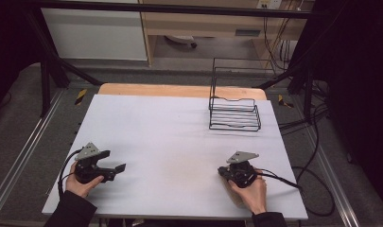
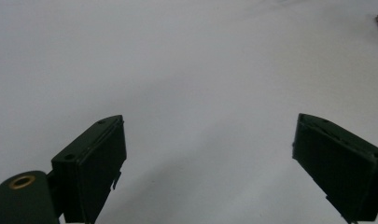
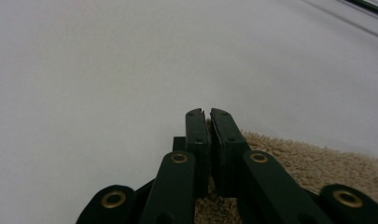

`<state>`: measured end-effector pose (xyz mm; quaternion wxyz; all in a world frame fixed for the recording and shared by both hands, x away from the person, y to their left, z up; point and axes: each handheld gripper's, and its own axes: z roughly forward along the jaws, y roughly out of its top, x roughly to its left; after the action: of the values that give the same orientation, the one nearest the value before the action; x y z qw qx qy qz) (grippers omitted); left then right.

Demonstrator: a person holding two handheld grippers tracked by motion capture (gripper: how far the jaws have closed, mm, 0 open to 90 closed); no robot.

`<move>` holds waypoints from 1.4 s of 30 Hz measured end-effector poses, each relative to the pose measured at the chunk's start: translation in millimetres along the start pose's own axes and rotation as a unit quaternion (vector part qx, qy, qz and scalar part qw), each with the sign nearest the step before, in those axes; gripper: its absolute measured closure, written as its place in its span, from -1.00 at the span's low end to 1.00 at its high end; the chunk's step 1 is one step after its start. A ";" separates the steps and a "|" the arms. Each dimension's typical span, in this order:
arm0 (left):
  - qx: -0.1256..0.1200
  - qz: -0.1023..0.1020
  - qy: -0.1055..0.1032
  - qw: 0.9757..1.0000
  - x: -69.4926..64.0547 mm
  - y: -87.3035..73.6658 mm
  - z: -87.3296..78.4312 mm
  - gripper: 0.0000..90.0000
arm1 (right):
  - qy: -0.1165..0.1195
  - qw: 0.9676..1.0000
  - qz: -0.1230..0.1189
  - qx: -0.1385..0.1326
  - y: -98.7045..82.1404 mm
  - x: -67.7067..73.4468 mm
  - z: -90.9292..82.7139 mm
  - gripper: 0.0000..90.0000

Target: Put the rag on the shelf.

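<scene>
Low on the table (image 1: 179, 123), the right gripper (image 3: 209, 114) pinches the beige towel's (image 3: 317, 168) edge, orientation unclear.

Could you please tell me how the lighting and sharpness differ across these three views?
High view: the white table is evenly lit, its surroundings dark, the wire rack sharp. Left gripper view: the open left gripper is dark and soft-edged over faint shadows. Right gripper view: the shut right gripper is fairly crisp, with beige towel beneath it.
</scene>
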<state>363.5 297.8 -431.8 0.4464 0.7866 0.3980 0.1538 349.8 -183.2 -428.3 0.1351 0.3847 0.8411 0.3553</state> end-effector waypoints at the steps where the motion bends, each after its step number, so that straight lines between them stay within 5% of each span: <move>1: 0.001 0.001 0.000 1.000 -0.2 0.0 0.3 -0.78 | 0.001 1.000 0.001 0.000 2.0 -0.8 0.0 0.93; 13: 0.005 0.001 0.000 1.000 0.2 -0.2 1.1 -0.78 | 0.019 1.000 0.014 -0.013 30.6 2.6 20.9 0.93; 25: 0.006 0.001 -0.001 1.000 -0.1 -0.3 2.0 -0.78 | 0.022 0.999 0.038 -0.006 68.4 15.6 74.3 0.93; 31: 0.007 0.001 -0.002 1.000 -0.3 -0.4 2.2 -0.78 | 0.016 0.999 0.049 -0.002 73.3 15.9 92.2 0.91; 35: 0.007 0.001 -0.003 1.000 -0.4 -0.6 2.3 -0.78 | 0.024 0.999 0.037 -0.023 73.2 15.1 89.1 0.61; 39: 0.007 0.001 -0.002 1.000 -0.7 -0.5 2.0 -0.78 | 0.026 0.997 0.032 -0.062 78.8 10.5 66.3 0.06; 42: 0.007 0.000 -0.002 1.000 -0.8 -0.5 2.1 -0.79 | 0.019 0.997 0.025 -0.069 78.2 5.0 51.9 -0.10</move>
<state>364.0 296.1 -433.3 0.4416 0.7901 0.3979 0.1497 415.6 -118.5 -410.1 0.1362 0.3887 0.8071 0.4230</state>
